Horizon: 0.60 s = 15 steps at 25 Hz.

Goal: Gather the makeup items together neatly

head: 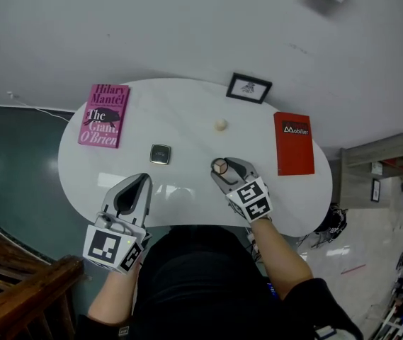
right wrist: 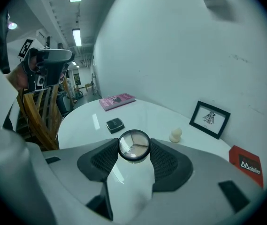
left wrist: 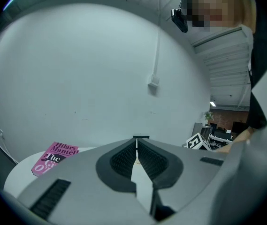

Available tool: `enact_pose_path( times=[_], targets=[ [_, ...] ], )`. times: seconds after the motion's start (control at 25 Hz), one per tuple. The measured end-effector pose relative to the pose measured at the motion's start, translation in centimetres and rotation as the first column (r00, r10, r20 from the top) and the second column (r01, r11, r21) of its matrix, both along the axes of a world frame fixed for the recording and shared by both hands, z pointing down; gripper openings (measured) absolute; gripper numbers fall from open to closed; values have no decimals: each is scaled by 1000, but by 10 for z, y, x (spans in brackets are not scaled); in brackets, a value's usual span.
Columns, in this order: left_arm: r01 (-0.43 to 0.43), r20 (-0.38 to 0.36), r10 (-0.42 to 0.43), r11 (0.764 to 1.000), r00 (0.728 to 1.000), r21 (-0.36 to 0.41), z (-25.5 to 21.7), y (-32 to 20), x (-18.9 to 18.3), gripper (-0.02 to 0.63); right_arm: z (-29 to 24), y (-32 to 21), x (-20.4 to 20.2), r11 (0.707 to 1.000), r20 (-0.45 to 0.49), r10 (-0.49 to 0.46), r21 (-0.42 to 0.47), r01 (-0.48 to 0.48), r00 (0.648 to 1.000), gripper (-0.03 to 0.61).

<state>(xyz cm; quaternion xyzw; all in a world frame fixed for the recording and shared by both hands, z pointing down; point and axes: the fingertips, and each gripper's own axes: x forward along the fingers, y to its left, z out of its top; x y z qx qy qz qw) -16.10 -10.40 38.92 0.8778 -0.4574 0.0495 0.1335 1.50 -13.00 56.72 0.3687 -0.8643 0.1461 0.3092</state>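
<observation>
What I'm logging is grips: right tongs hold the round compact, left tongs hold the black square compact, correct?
No: the left gripper view shows the left tongs shut, empty; the black square compact lies on the table. The right tongs do hold the round compact.

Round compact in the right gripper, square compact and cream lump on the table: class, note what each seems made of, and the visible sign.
Round compact: clear glossy lid in a dark rim, probably plastic; tan powder sections show through it.
Square compact: dark, shiny case, likely hard plastic; its top reflects light.
Cream lump: matte, likely foam sponge; no shine, rounded shape.
</observation>
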Motion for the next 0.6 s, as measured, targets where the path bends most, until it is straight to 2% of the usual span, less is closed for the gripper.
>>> enact_pose_path(
  times=[0.32, 0.44, 0.6],
  targets=[
    [-5, 21, 6, 1000, 1000, -26, 13, -2, -20, 20, 15, -17, -64, 996, -10, -86, -39, 85, 996, 218],
    [14, 37, -12, 998, 999, -55, 26, -8, -24, 20, 34, -28, -72, 994, -8, -90, -58, 90, 996, 218],
    [34, 18, -32, 994, 999, -108, 42, -8, -26, 20, 65, -39, -72, 993, -31, -82, -84, 79, 996, 218]
  ],
)
